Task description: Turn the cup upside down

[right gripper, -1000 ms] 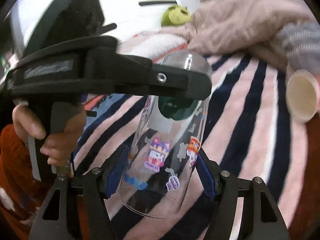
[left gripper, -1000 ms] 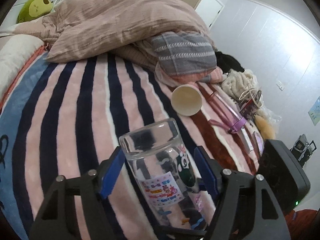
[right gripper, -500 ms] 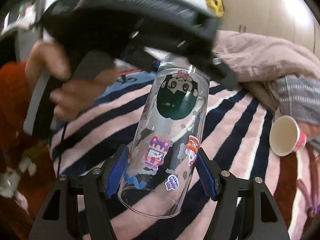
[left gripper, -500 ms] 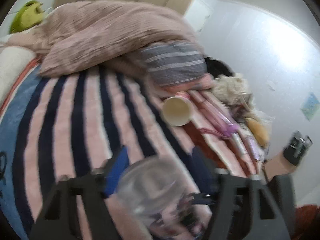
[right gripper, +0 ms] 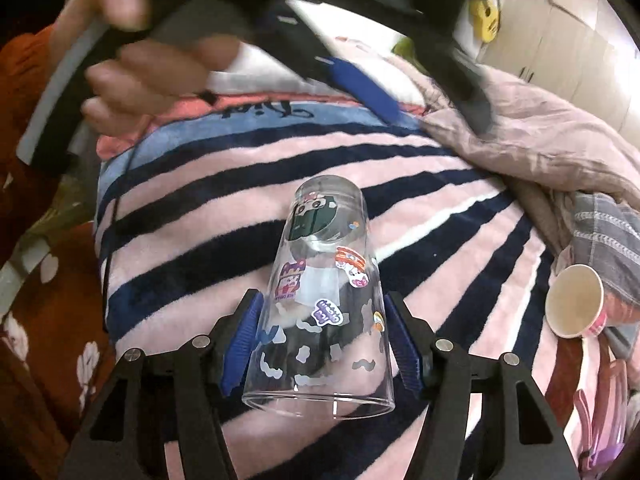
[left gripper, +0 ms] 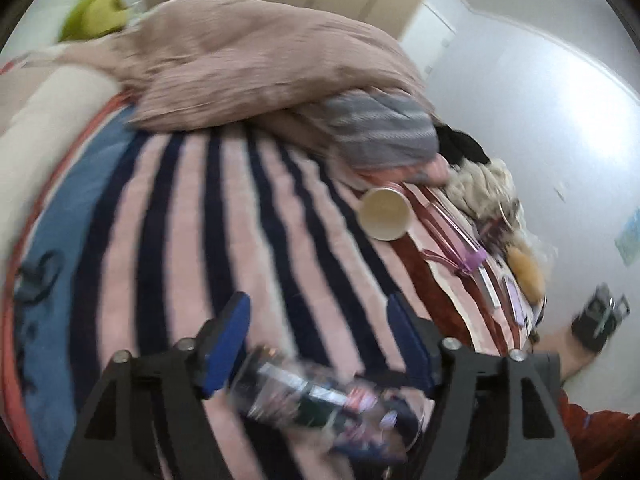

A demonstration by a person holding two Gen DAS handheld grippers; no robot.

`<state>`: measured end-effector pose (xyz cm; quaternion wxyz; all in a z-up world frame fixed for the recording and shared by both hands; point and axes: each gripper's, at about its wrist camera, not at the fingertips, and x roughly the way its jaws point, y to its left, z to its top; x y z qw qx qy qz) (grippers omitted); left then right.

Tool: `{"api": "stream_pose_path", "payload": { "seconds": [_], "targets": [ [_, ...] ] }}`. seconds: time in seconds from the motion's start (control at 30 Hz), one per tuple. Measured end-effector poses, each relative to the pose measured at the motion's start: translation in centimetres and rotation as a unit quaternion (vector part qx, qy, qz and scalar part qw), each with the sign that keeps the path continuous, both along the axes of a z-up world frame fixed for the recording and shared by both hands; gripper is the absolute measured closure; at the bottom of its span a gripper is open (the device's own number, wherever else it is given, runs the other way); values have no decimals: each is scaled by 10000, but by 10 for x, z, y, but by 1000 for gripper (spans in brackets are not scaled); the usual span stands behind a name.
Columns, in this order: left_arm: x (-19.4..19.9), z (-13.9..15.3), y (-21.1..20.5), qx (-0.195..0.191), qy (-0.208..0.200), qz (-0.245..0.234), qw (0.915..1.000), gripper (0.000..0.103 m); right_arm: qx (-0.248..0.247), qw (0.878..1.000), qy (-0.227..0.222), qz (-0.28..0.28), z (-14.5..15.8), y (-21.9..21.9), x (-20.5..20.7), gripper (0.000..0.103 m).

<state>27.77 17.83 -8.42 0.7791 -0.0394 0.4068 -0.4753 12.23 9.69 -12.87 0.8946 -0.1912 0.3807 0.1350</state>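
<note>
The right gripper is clamped on the clear glass cup, its blue pads pressed against both sides near the rim; the cup's open mouth faces the camera and its closed base points away, over the bed. Cartoon stickers cover the glass, including a dark green figure near the base and a small purple one with lettering too small to read. The left gripper stands with its jaws spread wide and nothing between them; in its view the cup shows as a blur low between the finger arms. In the right wrist view that gripper hangs above and beyond the cup, held in the person's hand. Below lies a fleece blanket striped pink and navy, with a blue band bearing dark script that cannot be read. A paper cup lies on its side near the blanket's edge, beside a grey striped cloth. A rumpled dusty-pink duvet is heaped at the head of the bed, a green plush toy behind it. White walls and pale wooden cupboard doors enclose the room.
</note>
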Motion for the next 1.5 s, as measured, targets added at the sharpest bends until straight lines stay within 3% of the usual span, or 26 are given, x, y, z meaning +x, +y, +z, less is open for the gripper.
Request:
{"api": "stream_pose_path", "payload": {
  "seconds": [0.13, 0.2, 0.3, 0.33, 0.4, 0.47, 0.57, 0.7, 0.77, 0.9, 1.13, 1.23, 1.3, 1.5],
  "targets": [
    [-3, -13, 37, -18, 530, 318, 9981, 28, 341, 9946, 914, 342, 7, -4, 32, 29],
    [-6, -20, 49, -40, 709, 448, 9965, 28, 597, 9878, 1388, 390, 10, -5, 49, 29],
    [-11, -32, 62, -162, 945, 553, 9939, 28, 1082, 9727, 2030, 299, 11, -13, 76, 34],
    [-13, -38, 64, -219, 1076, 557, 9924, 28, 1145, 9694, 2162, 225, 10, -16, 83, 44],
    [-13, -48, 63, -387, 1358, 518, 9886, 28, 1380, 9600, 2436, 87, 10, -23, 94, 45],
    [-12, -59, 59, -591, 1670, 426, 9833, 28, 1434, 9614, 2349, 52, 14, -24, 91, 46],
    [-10, -70, 42, -755, 1995, 274, 9766, 27, 1248, 9754, 1812, 138, 22, -19, 72, 46],
    [-9, -78, 16, -633, 2135, 280, 9745, 25, 1642, 9772, 1345, 60, 32, -32, 47, 47],
    [-11, -82, 11, -546, 2245, 268, 9726, 25, 1793, 9723, 1498, -5, 26, -40, 39, 47],
    [-27, -77, 5, -267, 2051, 121, 9783, 24, 1917, 9609, 1990, -201, 16, -54, 33, 47],
    [-37, -80, 21, -396, 2318, 103, 9719, 22, 2032, 9318, 3003, -167, -3, -58, 62, 47],
    [-40, -89, 18, -591, 2588, 118, 9640, 22, 2052, 9391, 2744, -246, 2, -60, 55, 47],
    [-41, -91, 10, -680, 2662, 74, 9615, 22, 1985, 9523, 2299, -290, 12, -60, 39, 47],
    [-51, -86, -19, -376, 2543, -20, 9664, 22, 2033, 9626, 1762, -313, 19, -64, 6, 47]
  ]
}}
